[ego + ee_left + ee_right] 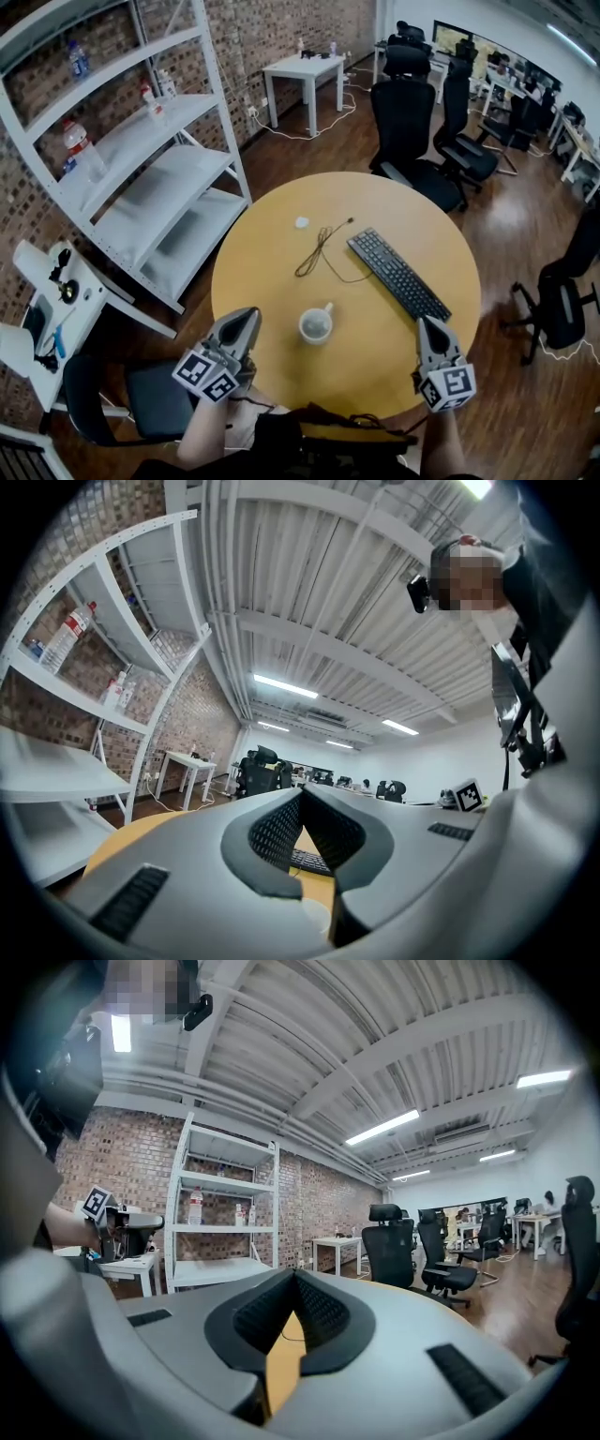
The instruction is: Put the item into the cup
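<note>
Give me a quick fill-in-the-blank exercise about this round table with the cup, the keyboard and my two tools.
1. Between the left tool and the right tool stands a white ___.
2. In the head view, the black keyboard lies to the ___ of the cup.
3. The thin cable beside the keyboard is ___ in colour.
4. The right tool's jaws are ___, with nothing between them.

Missing words: cup; right; black; shut

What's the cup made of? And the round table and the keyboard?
Cup: probably ceramic; it is white and shiny, with a thick rim and a handle.
Table: looks like wood or wood-look laminate; the tan top is smooth with a soft sheen.
Keyboard: likely plastic; it is black and dull.
</note>
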`<state>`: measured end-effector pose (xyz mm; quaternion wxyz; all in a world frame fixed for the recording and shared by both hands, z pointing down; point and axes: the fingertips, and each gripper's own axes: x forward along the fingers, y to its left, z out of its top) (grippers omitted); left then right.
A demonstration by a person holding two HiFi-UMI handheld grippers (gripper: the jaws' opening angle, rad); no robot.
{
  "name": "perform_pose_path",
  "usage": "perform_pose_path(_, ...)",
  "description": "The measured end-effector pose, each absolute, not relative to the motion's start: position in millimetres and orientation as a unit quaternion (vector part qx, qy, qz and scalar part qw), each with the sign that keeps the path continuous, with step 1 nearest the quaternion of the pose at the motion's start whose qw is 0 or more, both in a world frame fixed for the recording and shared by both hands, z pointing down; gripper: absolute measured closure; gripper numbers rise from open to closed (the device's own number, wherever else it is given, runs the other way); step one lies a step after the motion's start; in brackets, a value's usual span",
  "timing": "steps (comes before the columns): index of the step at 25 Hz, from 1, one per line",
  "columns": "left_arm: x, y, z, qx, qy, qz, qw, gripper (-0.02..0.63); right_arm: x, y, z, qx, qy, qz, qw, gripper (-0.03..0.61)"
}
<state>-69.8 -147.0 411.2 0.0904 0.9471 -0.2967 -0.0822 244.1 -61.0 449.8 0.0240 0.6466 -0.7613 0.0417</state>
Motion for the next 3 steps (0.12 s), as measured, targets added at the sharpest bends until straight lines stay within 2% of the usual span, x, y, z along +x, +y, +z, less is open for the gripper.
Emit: perform_pose_path(3,-74.3,-145.3,414.3,0.946,-0.301,-0.081,0.095,0.614,240.0,-62.2,451.0,0.642,-0.766,0.035,0.03,0.569)
